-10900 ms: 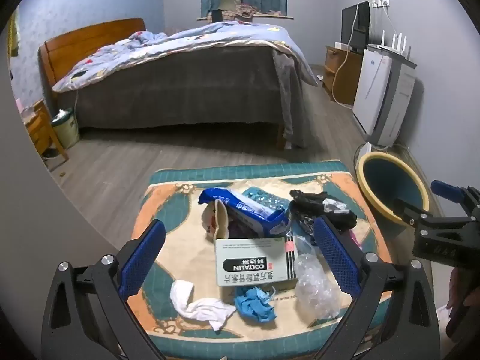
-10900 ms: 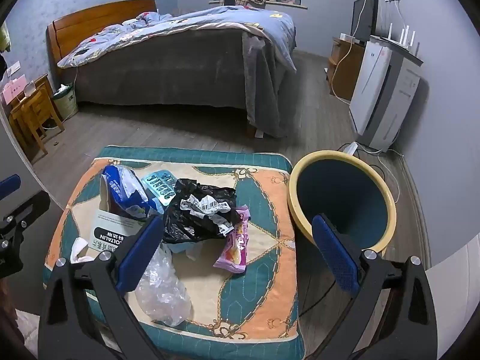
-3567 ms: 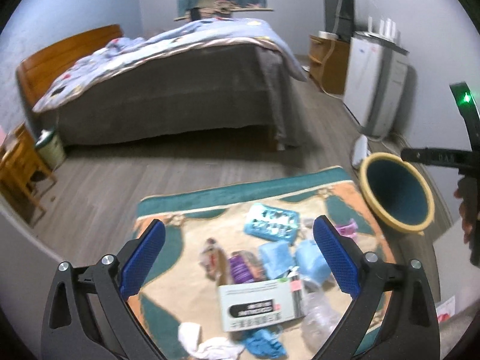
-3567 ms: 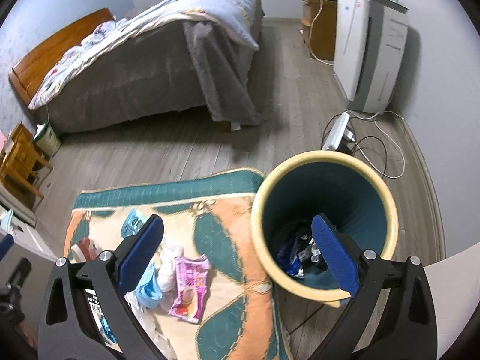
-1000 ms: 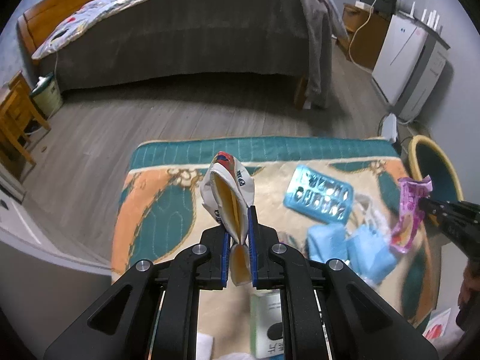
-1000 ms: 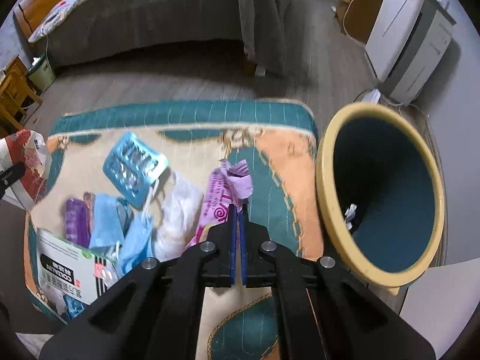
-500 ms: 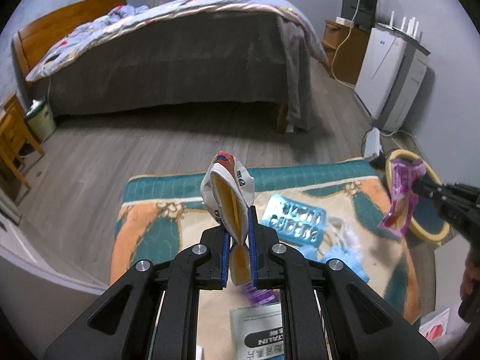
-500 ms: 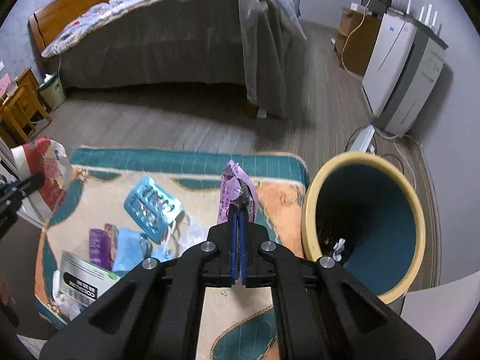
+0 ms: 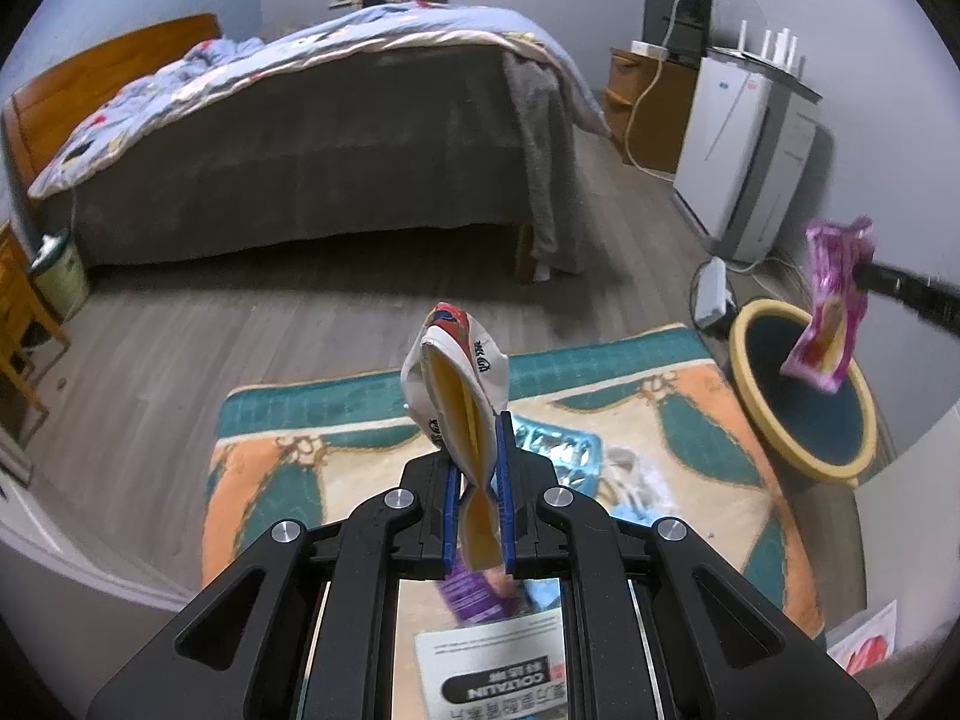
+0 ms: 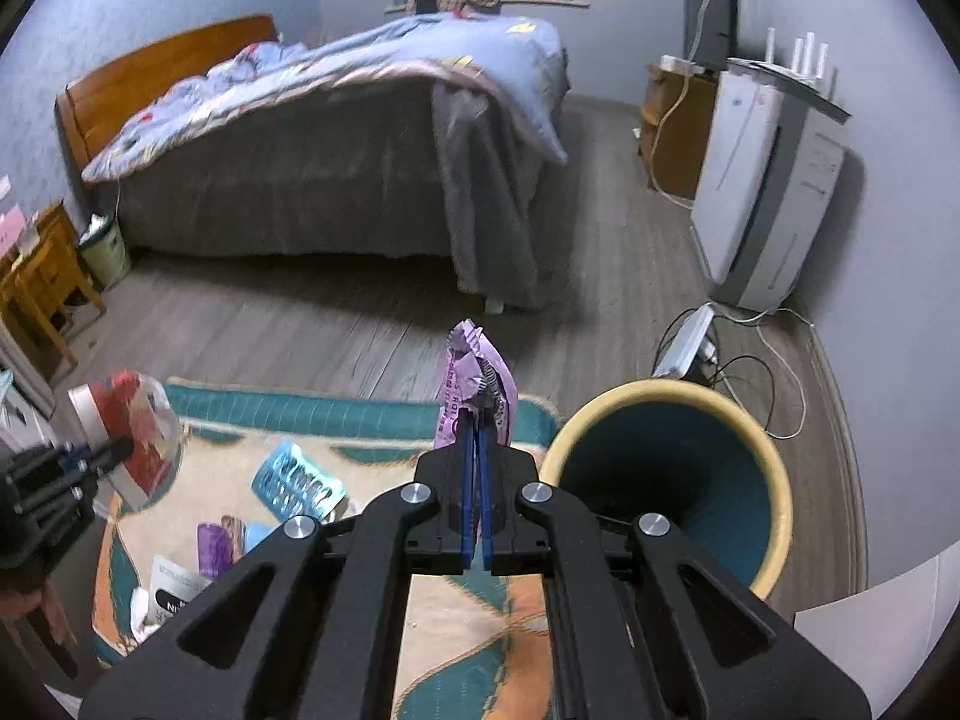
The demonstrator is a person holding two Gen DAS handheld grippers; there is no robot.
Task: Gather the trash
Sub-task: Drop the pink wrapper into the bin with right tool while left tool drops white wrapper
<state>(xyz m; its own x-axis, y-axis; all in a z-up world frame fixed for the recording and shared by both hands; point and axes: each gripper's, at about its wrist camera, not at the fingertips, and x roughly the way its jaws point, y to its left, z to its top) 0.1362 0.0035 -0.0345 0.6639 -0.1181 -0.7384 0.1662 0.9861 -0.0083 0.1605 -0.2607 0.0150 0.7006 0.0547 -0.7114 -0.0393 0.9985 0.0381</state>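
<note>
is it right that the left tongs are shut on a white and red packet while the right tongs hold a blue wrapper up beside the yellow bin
Not quite: the wrapper in the right tongs is pink-purple, not blue, as the right wrist view shows. The rest holds: the left tongs are shut on the white and red packet, and the wrapper is held up beside the yellow bin.

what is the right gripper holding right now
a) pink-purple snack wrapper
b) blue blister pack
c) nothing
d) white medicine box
a: the right gripper is clamped on the pink-purple snack wrapper, lifted beside the yellow-rimmed bin; the blister pack lies on the mat.
</note>
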